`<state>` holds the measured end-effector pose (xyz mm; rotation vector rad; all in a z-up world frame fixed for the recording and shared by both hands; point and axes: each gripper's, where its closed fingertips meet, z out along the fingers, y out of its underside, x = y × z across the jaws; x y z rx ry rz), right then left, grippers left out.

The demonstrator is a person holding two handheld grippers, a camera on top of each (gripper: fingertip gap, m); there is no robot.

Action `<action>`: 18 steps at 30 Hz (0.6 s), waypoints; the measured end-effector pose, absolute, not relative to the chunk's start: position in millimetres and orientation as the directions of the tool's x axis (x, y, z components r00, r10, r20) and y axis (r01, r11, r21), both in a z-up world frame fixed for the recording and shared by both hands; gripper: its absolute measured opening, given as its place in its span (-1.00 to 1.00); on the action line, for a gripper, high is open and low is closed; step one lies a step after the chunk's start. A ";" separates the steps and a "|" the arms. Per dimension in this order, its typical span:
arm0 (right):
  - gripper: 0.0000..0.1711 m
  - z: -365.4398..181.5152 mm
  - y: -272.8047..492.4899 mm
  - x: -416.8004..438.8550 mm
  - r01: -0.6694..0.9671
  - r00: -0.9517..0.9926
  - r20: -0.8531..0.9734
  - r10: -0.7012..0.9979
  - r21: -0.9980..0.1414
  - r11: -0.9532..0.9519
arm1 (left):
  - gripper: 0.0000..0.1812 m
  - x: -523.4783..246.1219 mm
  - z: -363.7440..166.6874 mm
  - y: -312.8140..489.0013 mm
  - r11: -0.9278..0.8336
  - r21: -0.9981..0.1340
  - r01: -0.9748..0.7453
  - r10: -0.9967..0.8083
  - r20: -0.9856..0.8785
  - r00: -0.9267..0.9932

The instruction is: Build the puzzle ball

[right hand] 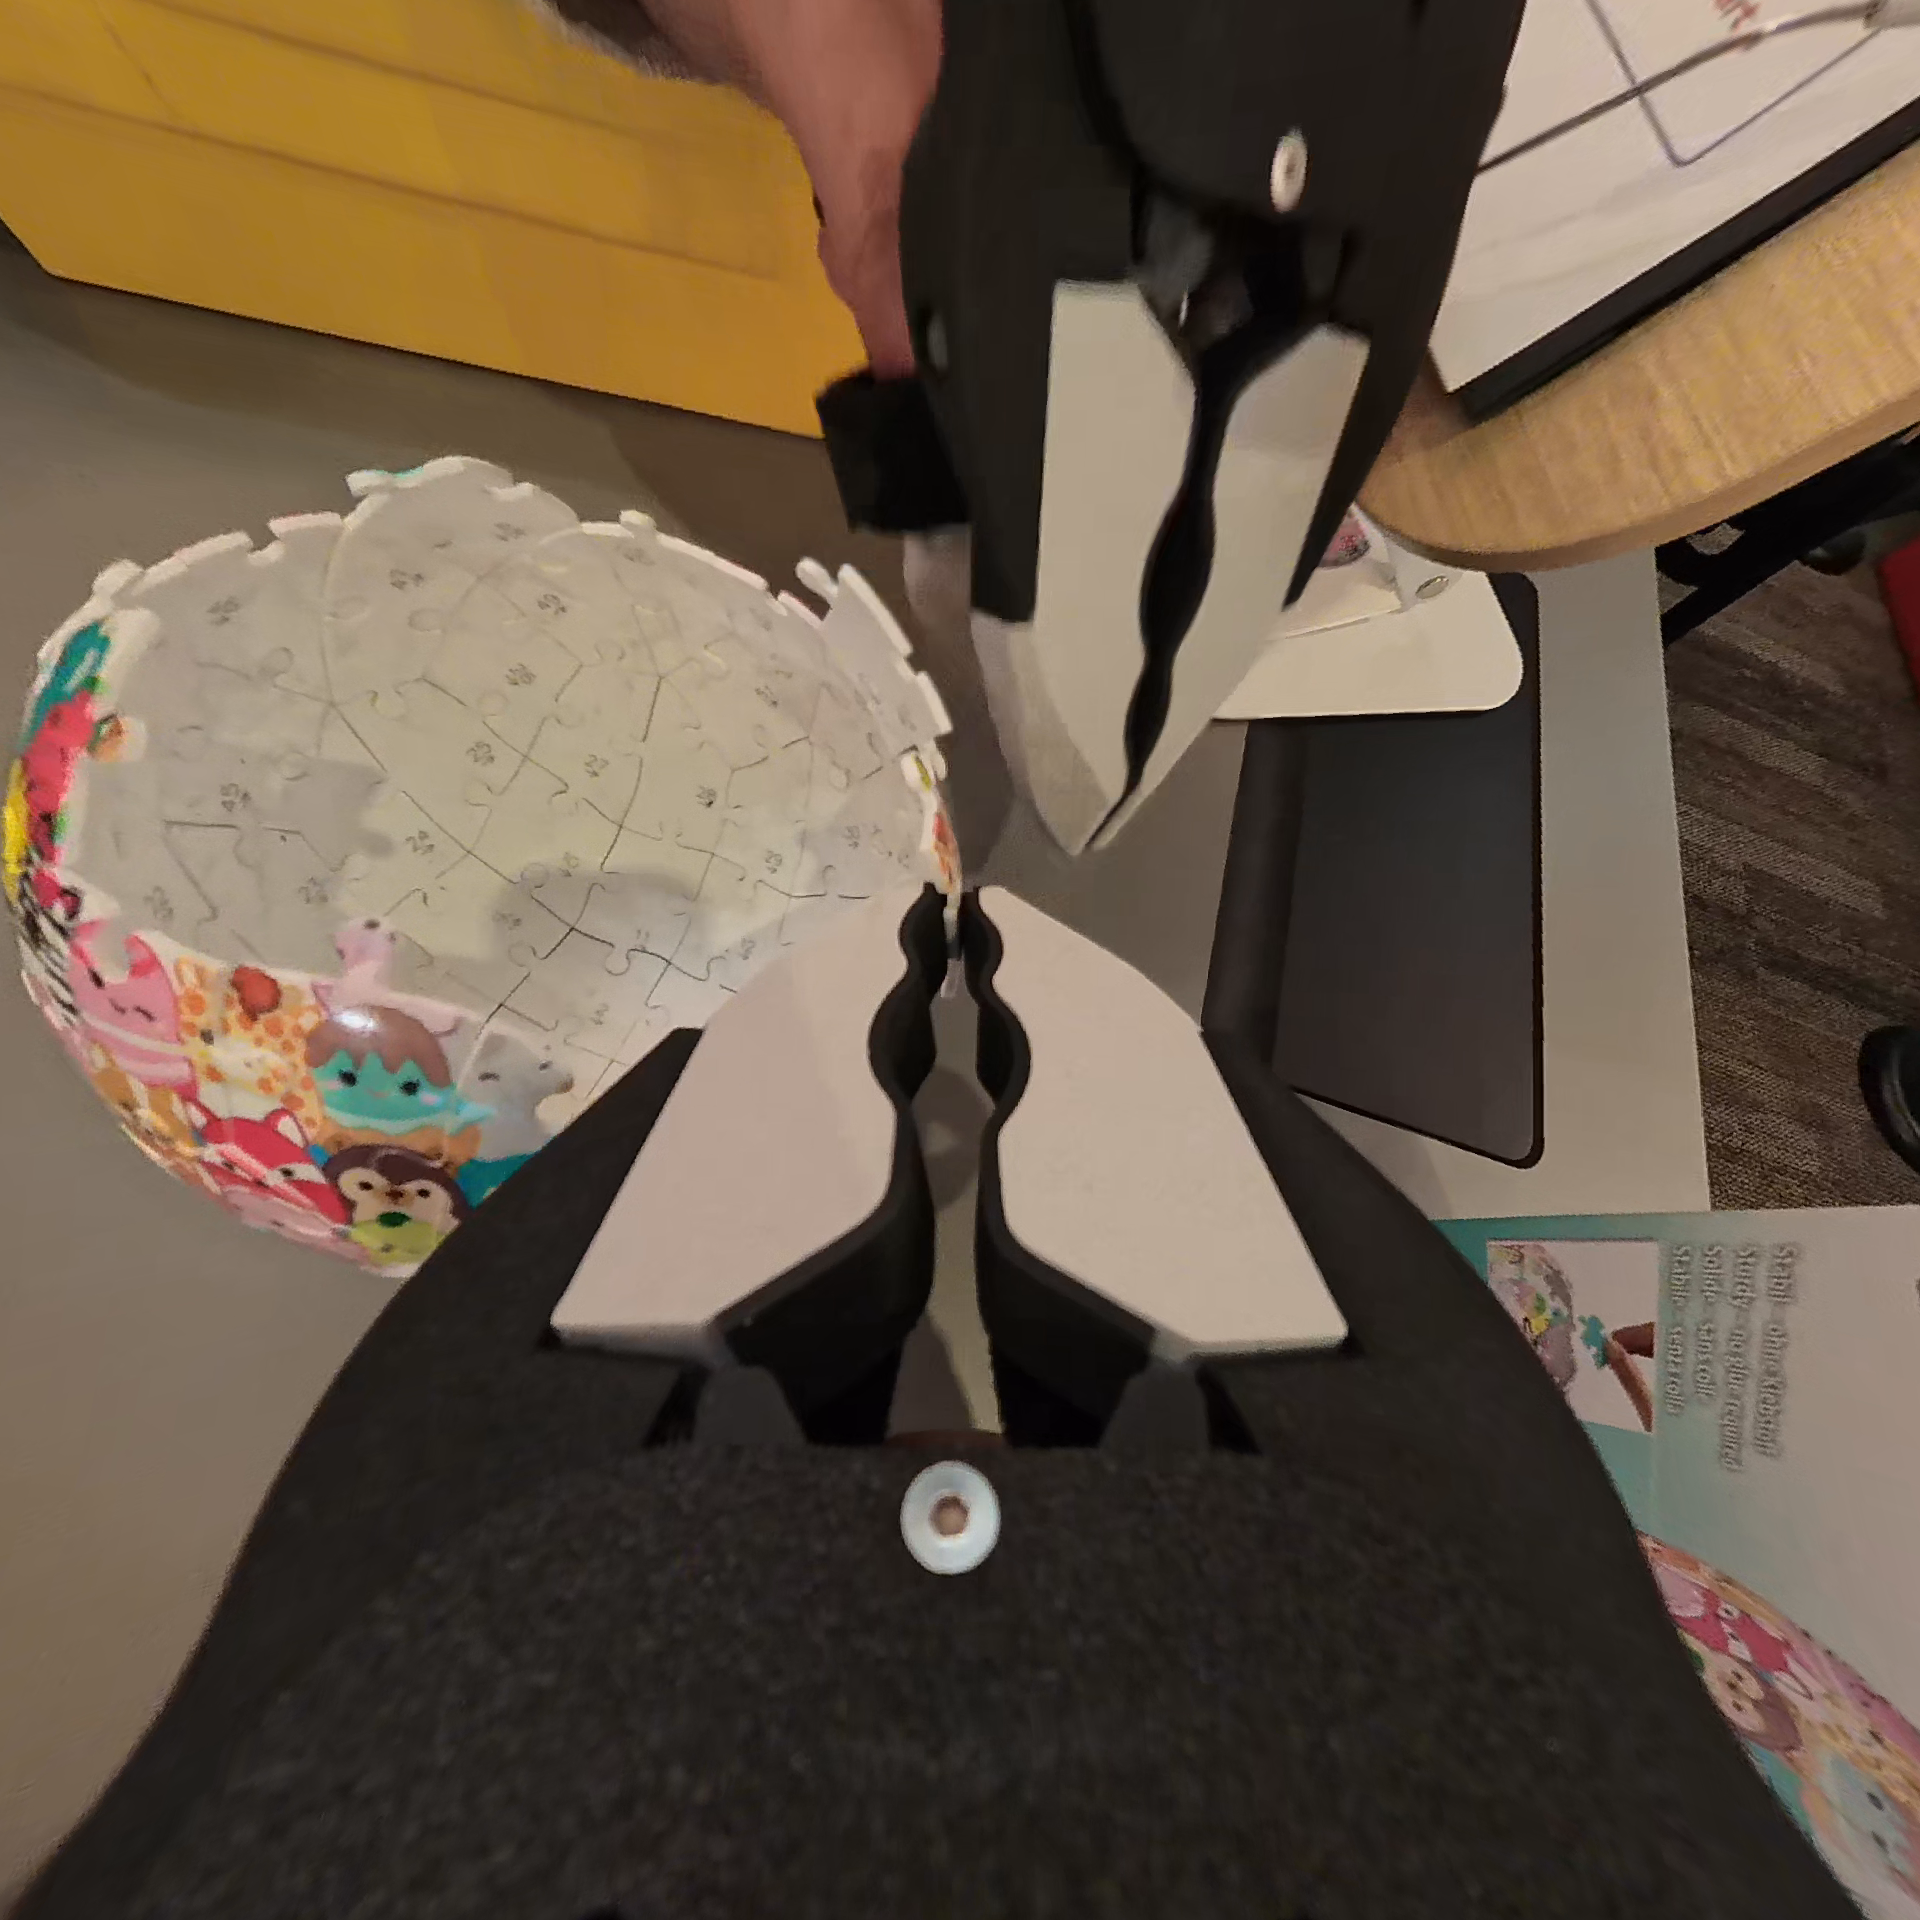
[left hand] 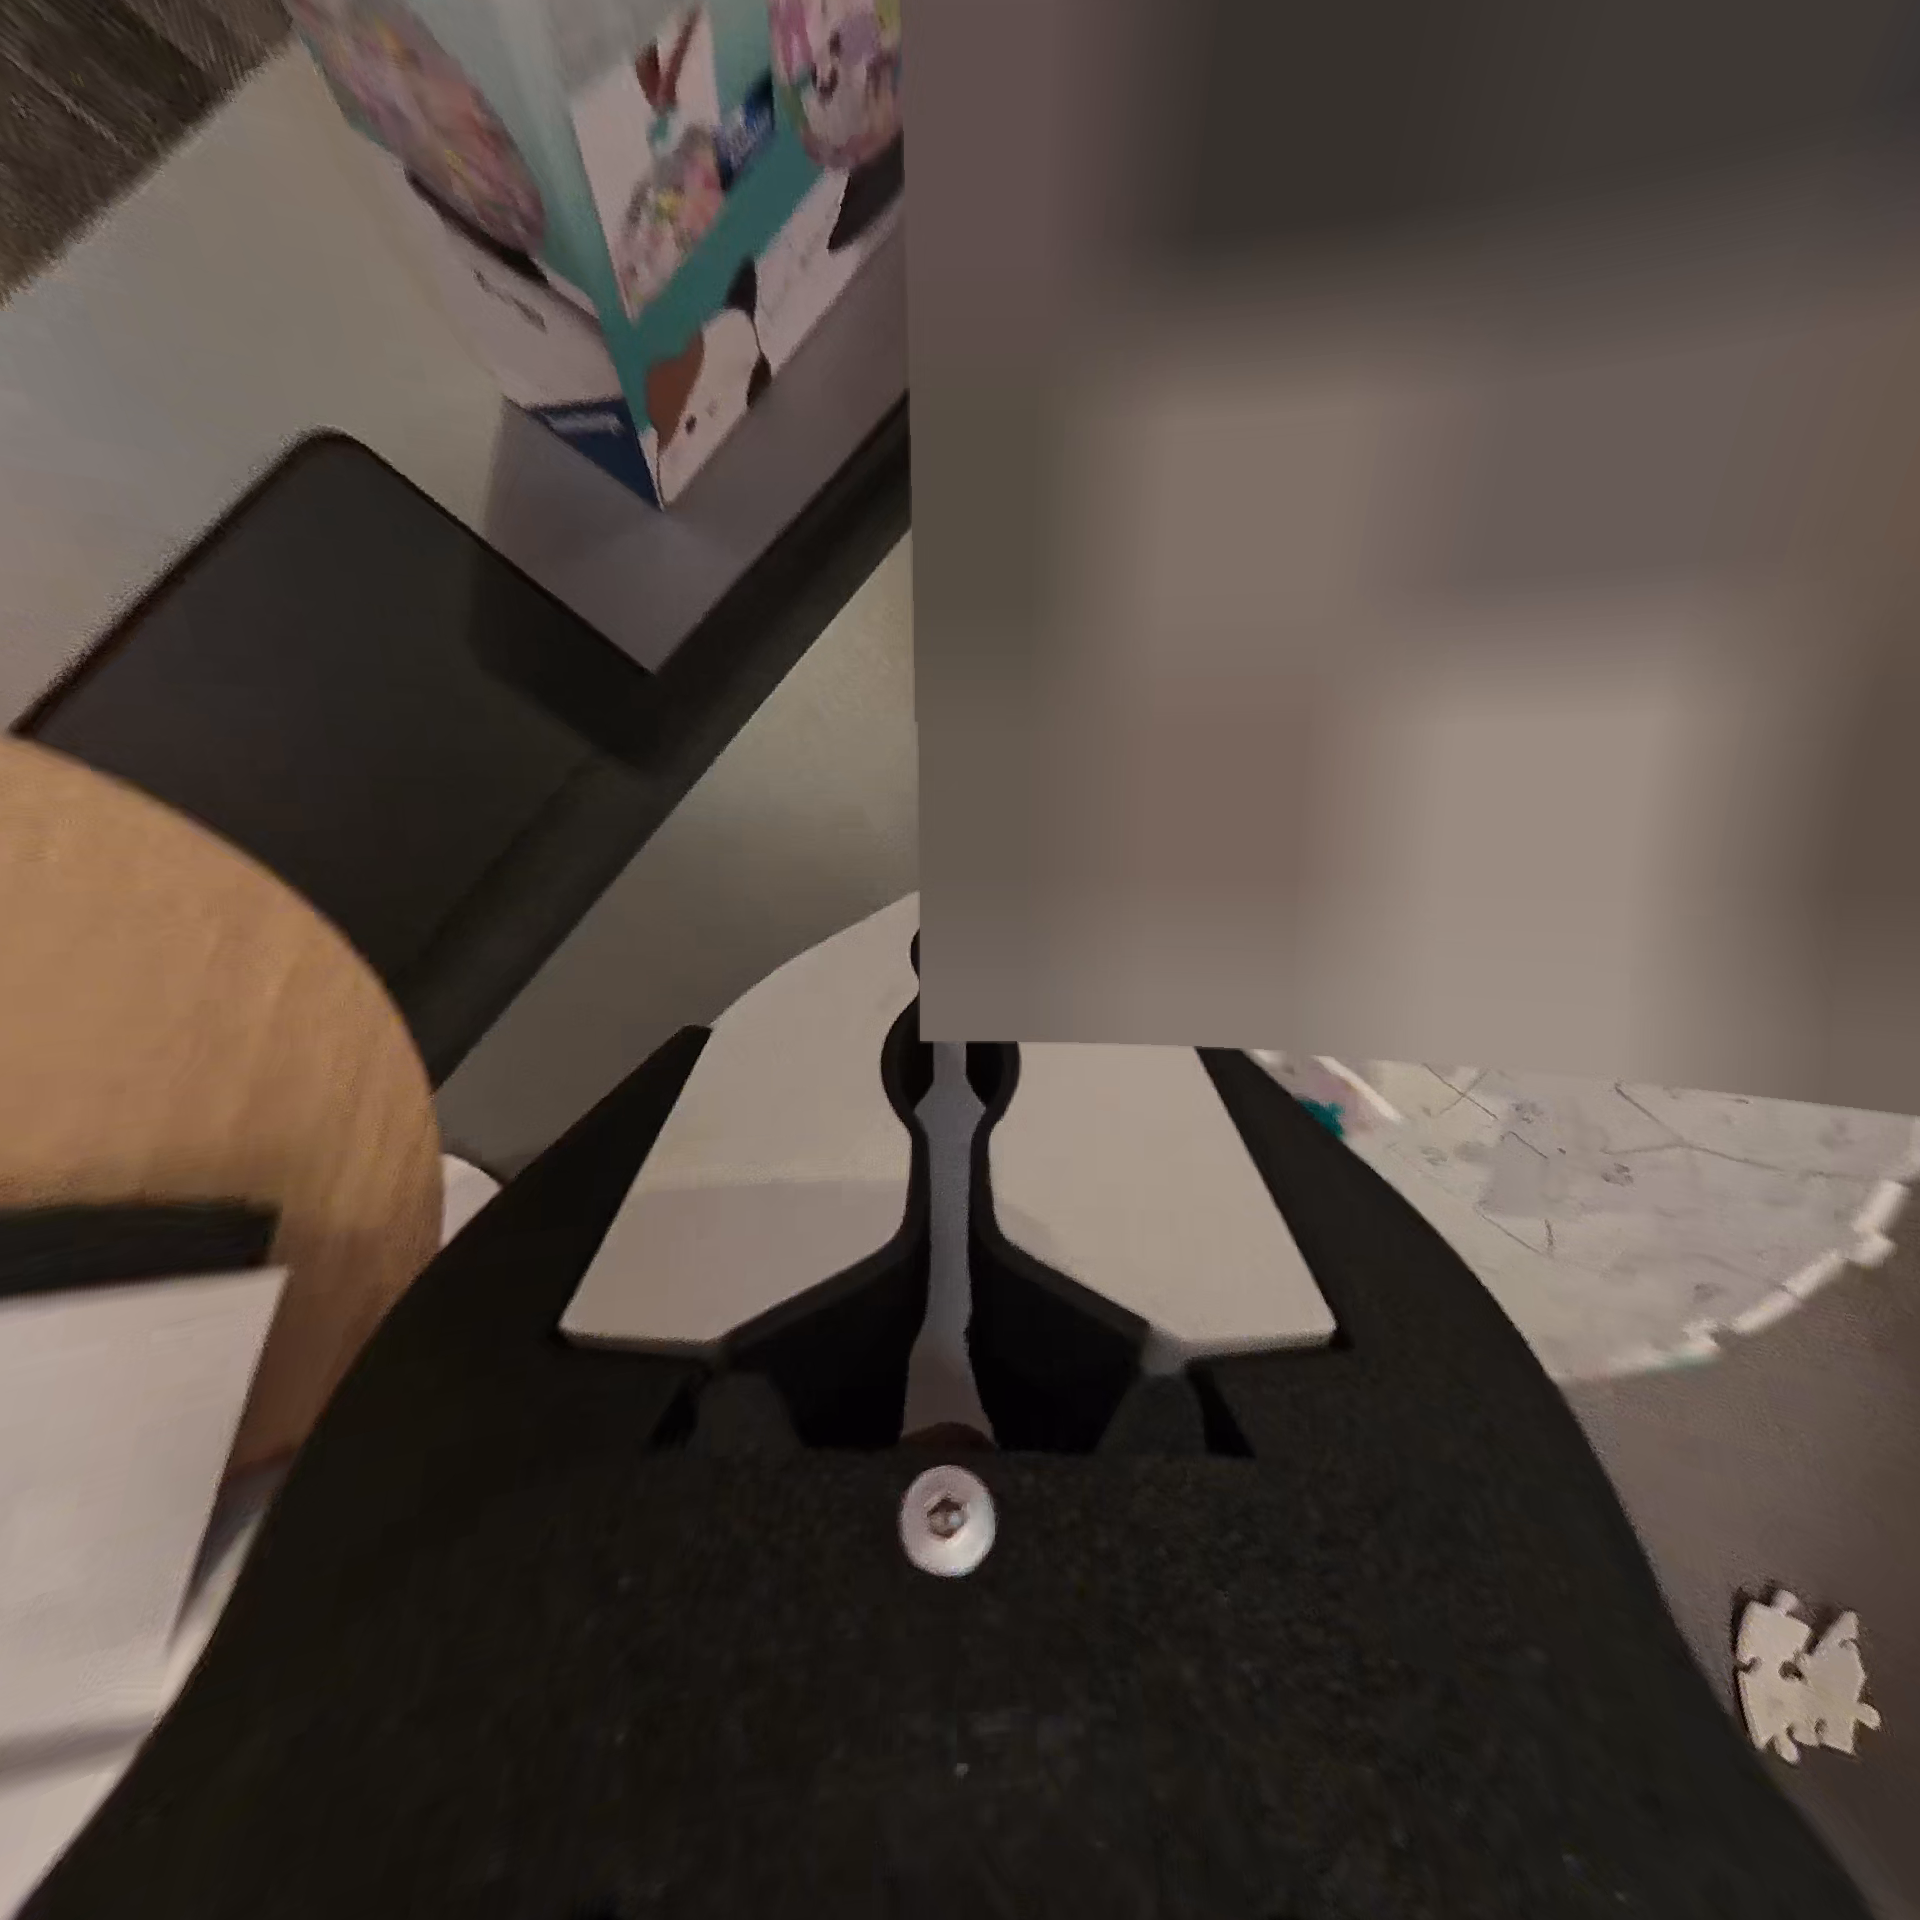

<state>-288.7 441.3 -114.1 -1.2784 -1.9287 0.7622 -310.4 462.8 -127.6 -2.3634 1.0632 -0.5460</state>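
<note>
The half-built puzzle ball (right hand: 436, 790) lies on the grey table, open side up, with a white numbered inside and a cartoon-printed outside. My right gripper (right hand: 952, 925) is shut on a thin white puzzle piece (right hand: 951, 940), seen edge-on, right at the ball's right rim. I cannot tell if the piece is joined to the ball. My left gripper (right hand: 1091, 836) points down just above and to the right of it, with its jaws together and nothing visible in them. In the left wrist view its tips (left hand: 948, 1081) are partly hidden; the ball (left hand: 1621, 1195) lies to the right.
A loose puzzle piece (left hand: 1803, 1683) lies on the table. The puzzle box (right hand: 1725, 1475) is at the near right, a black mat (right hand: 1392, 914) and a white stand (right hand: 1382, 655) beyond it. A round wooden tabletop (right hand: 1662, 457) and yellow furniture (right hand: 416, 208) are behind. Left and right tips are no more than a few centimetres apart.
</note>
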 end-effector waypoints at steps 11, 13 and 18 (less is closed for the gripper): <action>-0.97 -114.3 441.2 -289.9 0.536 -0.274 0.227 0.935 -0.771 0.344 | -1.00 -307.0 -111.0 449.6 -0.533 -0.601 -0.595 -0.797 0.121 0.592; -0.97 -114.3 441.1 -290.1 0.538 -0.274 0.221 0.936 -0.772 0.340 | -1.00 -305.2 -111.9 448.5 -0.533 -0.598 -0.598 -0.801 0.128 0.585; -0.97 -114.5 441.3 -290.3 0.537 -0.275 0.201 0.940 -0.779 0.324 | -1.00 -300.4 -109.1 445.8 -0.531 -0.608 -0.590 -0.808 0.155 0.568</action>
